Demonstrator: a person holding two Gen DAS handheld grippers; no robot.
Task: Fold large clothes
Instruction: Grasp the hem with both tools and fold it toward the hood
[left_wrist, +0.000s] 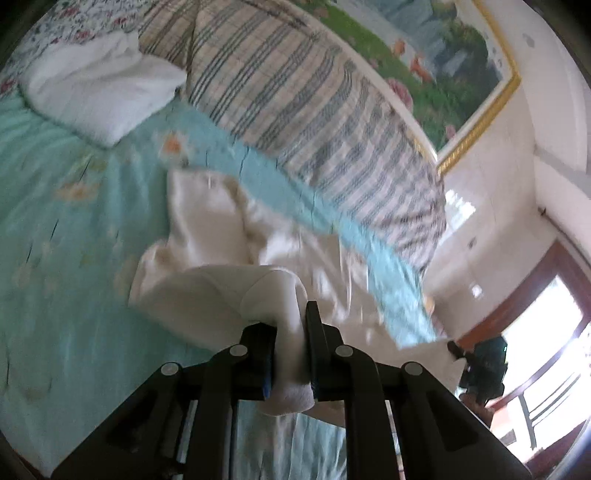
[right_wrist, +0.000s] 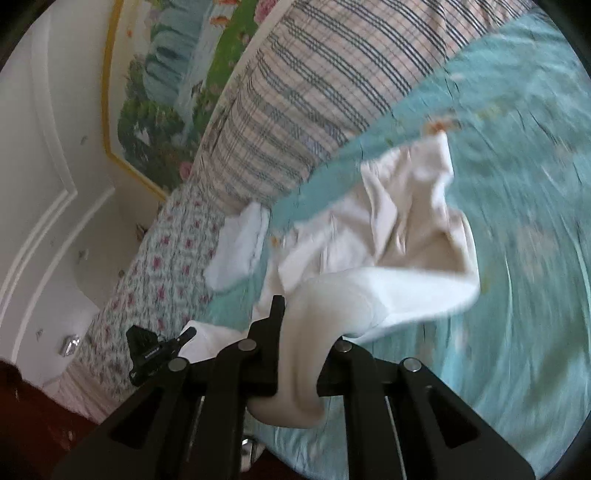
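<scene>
Both jaws pinching the cream garment (left_wrist: 207, 236). Left gripper (left_wrist: 291, 332) is clamped on a bunched white hem or cuff that pokes out behind the pads. Right gripper (right_wrist: 295, 332) is clamped on a similar bunch of the same fabric. No gap visible in either pair; cloth fills them.

Garment location: near edge held up at both of my grippers, the rest trailing away and down onto the teal bed sheet (left_wrist: 66, 221), crumpled, with one panel flipped up at the far end. It sits in front of the striped pillow (left_wrist: 303, 110). A folded white towel (left_wrist: 99, 92) lies well apart, near the head of the bed.

Step, as I read it: pick-up and spread, before the first fold. Frames are smeared, so edge detail is unreliable.

Next move needs: the two grips pulled apart to take out the slack, fabric laid flat on the sheet, clear of the pillow. I can't tell which corners I hold, so check that before creasing. Risk: bunched grip slipping under tension.
</scene>
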